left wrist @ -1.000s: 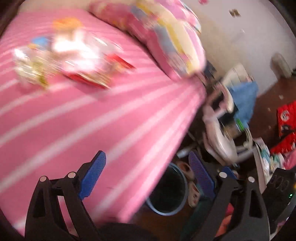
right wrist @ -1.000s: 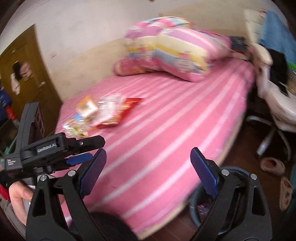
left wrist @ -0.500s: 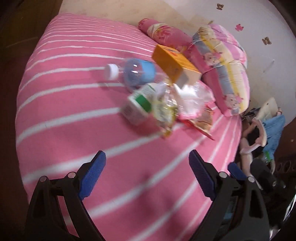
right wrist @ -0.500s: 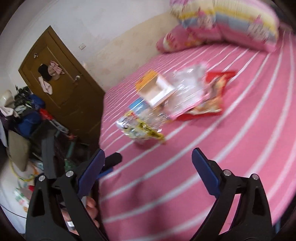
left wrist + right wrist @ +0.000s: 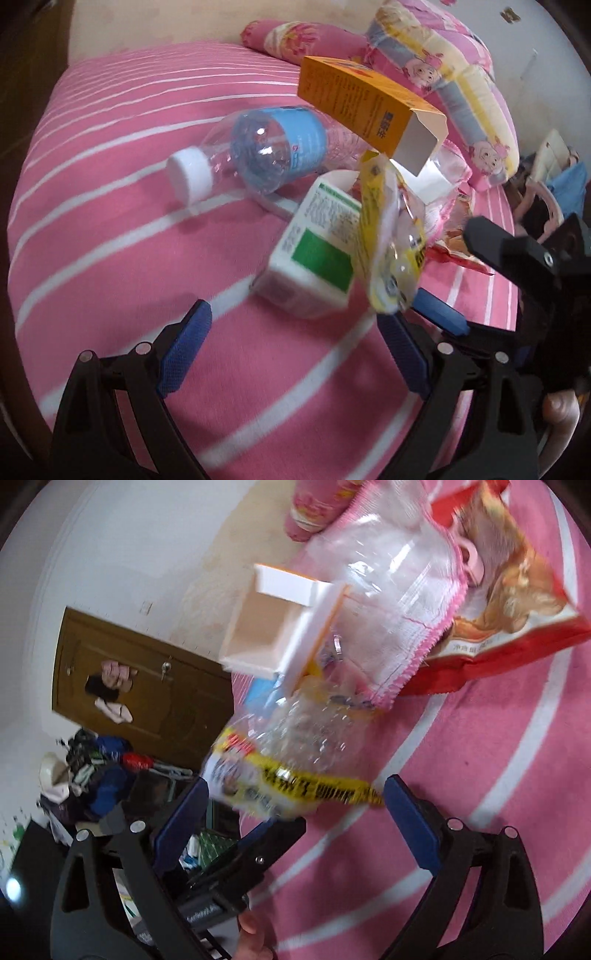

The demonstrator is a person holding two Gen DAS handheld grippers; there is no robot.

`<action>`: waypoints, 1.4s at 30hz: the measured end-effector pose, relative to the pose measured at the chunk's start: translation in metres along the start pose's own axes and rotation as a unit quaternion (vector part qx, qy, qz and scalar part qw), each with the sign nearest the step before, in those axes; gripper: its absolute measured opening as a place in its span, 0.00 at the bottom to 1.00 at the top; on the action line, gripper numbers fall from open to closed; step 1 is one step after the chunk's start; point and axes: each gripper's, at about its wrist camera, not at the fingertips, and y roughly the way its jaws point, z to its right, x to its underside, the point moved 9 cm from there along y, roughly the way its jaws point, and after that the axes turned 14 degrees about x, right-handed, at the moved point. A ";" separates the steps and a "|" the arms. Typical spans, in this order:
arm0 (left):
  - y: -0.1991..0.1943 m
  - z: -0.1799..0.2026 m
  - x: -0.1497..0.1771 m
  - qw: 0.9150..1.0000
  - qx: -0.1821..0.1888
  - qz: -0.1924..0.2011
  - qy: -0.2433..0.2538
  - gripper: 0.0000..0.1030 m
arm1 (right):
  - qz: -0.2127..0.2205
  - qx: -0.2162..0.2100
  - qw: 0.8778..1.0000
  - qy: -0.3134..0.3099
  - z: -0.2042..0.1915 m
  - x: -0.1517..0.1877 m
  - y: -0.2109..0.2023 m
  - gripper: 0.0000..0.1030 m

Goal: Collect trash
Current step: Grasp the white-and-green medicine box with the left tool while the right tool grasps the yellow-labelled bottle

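A pile of trash lies on the pink striped bed (image 5: 110, 229). It holds a clear bottle with a blue label (image 5: 269, 147), an open orange carton (image 5: 365, 107), a white and green box (image 5: 314, 258), a yellow crinkly wrapper (image 5: 388, 251), a clear pink-edged bag (image 5: 391, 602) and a red snack bag (image 5: 509, 602). My left gripper (image 5: 295, 350) is open, just short of the white and green box. My right gripper (image 5: 295, 823) is open, its tips at the yellow wrapper (image 5: 295, 775). The right gripper also shows at the right of the left wrist view (image 5: 461, 325).
Pink patterned pillows (image 5: 443, 62) lie at the head of the bed. A brown door (image 5: 129, 686) and a heap of clutter (image 5: 85, 771) stand beyond the bed's edge. A chair with blue cloth (image 5: 561, 181) is at the far side.
Both grippers have swung from the bedside and the bin to the trash pile and closed in on it. The pile now fills both views.
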 end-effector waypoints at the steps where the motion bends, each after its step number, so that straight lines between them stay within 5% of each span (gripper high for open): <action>1: 0.001 -0.001 -0.003 1.000 0.003 -0.001 0.001 0.86 | 0.001 -0.005 1.000 0.001 -0.001 -0.004 0.001 0.92; 8: 0.013 -0.006 -0.016 1.000 0.012 0.001 0.011 0.86 | 0.006 -0.026 1.000 -0.004 -0.016 -0.026 0.024 0.92; 13: 0.019 -0.003 -0.020 1.000 0.008 0.004 0.014 0.83 | 0.011 -0.028 1.000 -0.001 -0.007 -0.035 0.026 0.65; 18: 0.022 -0.004 -0.021 1.000 -0.015 0.006 0.013 0.51 | 0.023 -0.032 0.999 0.003 -0.003 -0.040 0.020 0.48; 21: 0.016 -0.008 -0.022 1.000 -0.004 0.017 -0.008 0.46 | 0.023 -0.036 0.999 0.010 -0.001 -0.038 0.020 0.45; 39: -0.052 0.027 0.017 0.990 0.038 0.074 -0.111 0.45 | 0.029 -0.051 0.998 0.025 0.004 -0.012 -0.044 0.28; 42: -0.065 0.040 0.026 0.988 0.047 0.086 -0.117 0.45 | 0.036 -0.055 0.998 0.015 0.002 -0.006 -0.064 0.19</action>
